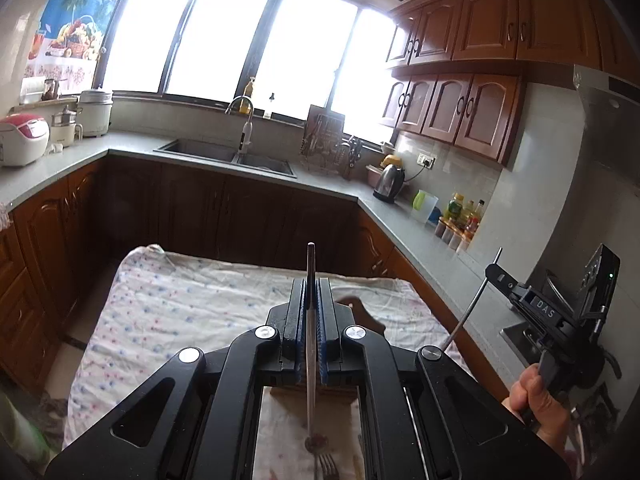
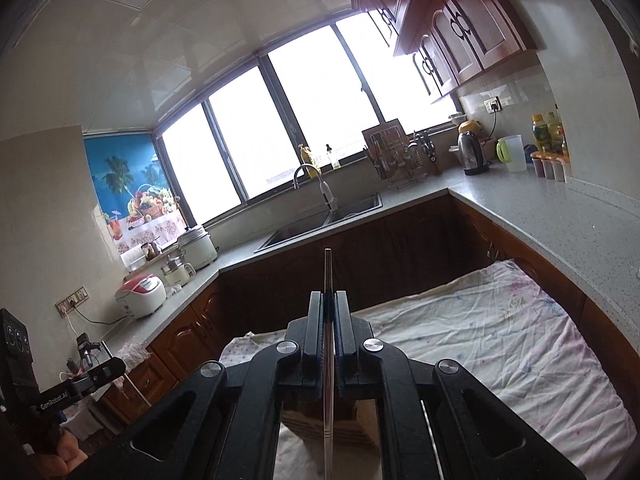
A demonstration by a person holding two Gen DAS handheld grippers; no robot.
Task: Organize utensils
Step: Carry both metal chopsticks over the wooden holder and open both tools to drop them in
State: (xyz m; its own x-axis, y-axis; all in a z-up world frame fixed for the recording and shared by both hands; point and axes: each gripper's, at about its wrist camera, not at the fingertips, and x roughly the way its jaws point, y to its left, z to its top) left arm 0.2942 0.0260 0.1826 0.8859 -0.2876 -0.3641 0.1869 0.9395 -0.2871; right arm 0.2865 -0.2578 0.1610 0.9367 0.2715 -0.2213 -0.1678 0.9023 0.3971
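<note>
The left gripper is clamped tight on a slim metal utensil, its blue pads pressed against the flat handle, which runs edge-on between the jaws with its tip poking out past the fingertips toward the kitchen and its rounded lower end hanging down below the gripper body; which kind of utensil it is cannot be told from this edge-on look. Beneath it a fork lies on the floral cloth that covers the counter, and the top of a wooden block shows just under the jaws. The right gripper is likewise closed hard on a second thin metal utensil, seen edge-on as a bright strip standing up between the pads, its end rising above the fingertips. Below it sits the wooden holder on the same wrinkled cloth. From the left wrist view the right gripper appears at the far right, held by a hand, with its thin utensil slanting down from the jaws. Both grippers are raised off the cloth and aimed toward the sink and bright windows, with a kettle and bottles along the right-hand worktop
</note>
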